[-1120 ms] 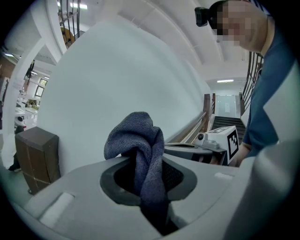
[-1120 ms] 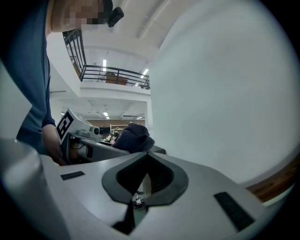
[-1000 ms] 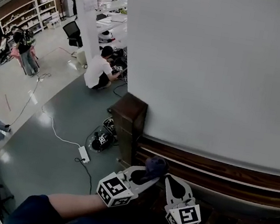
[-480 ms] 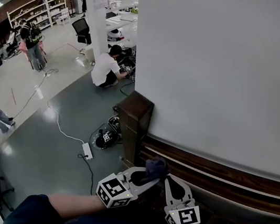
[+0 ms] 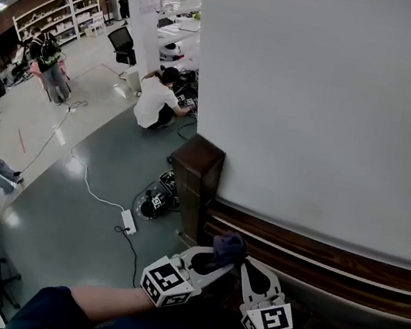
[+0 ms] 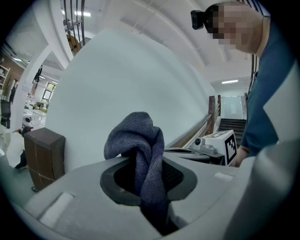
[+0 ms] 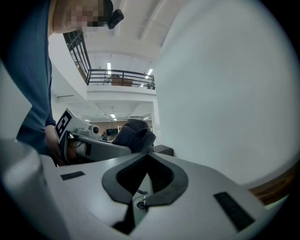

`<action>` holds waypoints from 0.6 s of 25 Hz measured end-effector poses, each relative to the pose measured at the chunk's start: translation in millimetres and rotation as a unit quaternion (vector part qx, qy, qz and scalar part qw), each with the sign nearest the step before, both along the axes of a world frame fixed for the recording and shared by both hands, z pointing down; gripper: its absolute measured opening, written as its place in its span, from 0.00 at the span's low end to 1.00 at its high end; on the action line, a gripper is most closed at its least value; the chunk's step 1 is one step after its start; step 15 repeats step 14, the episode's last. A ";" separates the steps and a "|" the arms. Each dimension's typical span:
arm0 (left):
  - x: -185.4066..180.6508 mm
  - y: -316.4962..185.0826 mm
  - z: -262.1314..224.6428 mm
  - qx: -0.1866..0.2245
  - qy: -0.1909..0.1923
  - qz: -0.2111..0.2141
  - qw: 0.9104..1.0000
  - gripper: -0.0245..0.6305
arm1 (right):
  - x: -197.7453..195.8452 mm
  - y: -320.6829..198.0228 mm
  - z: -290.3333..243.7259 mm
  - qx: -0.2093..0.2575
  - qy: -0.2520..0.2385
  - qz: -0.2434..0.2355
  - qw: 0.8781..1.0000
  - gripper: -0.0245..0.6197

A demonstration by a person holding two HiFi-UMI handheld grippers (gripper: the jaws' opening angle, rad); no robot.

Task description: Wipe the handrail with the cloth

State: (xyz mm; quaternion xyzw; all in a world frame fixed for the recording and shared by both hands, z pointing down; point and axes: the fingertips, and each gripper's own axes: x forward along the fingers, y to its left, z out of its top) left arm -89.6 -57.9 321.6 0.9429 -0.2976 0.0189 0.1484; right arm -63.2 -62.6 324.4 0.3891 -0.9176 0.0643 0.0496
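Left gripper (image 6: 151,165) pinches a soft blue-grey knitted cloth (image 6: 136,136), bunched above its jaws, near the brown wooden handrail (image 5: 316,249) along the white wall; likely light and floppy, best gripped mid-bunch; right gripper (image 7: 147,157) closed, empty.

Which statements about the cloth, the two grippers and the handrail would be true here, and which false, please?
1. The left gripper is shut on the cloth. True.
2. The right gripper grips the cloth too. False: its jaws are together with nothing between them.
3. The cloth is white. False: it is dark blue-grey.
4. The brown handrail runs along a white wall. True.
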 end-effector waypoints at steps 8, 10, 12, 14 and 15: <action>6.4 -1.4 0.1 0.003 -0.001 0.002 1.000 0.16 | 6.7 -0.5 1.8 0.004 -0.001 -0.003 1.000 0.05; 7.5 1.1 -3.0 0.003 -0.001 0.002 1.000 0.16 | 7.7 2.0 -0.5 0.003 -0.002 -0.003 1.000 0.05; 7.7 4.1 -6.4 0.003 -0.001 0.003 1.000 0.16 | 7.8 4.9 -4.0 0.003 -0.002 -0.003 1.000 0.05; 7.7 6.8 -9.4 0.005 -0.001 0.003 1.000 0.16 | 7.8 7.7 -7.2 0.002 -0.002 -0.003 1.000 0.05; 7.7 6.8 -9.4 0.005 -0.001 0.003 1.000 0.16 | 7.8 7.7 -7.2 0.002 -0.002 -0.003 1.000 0.05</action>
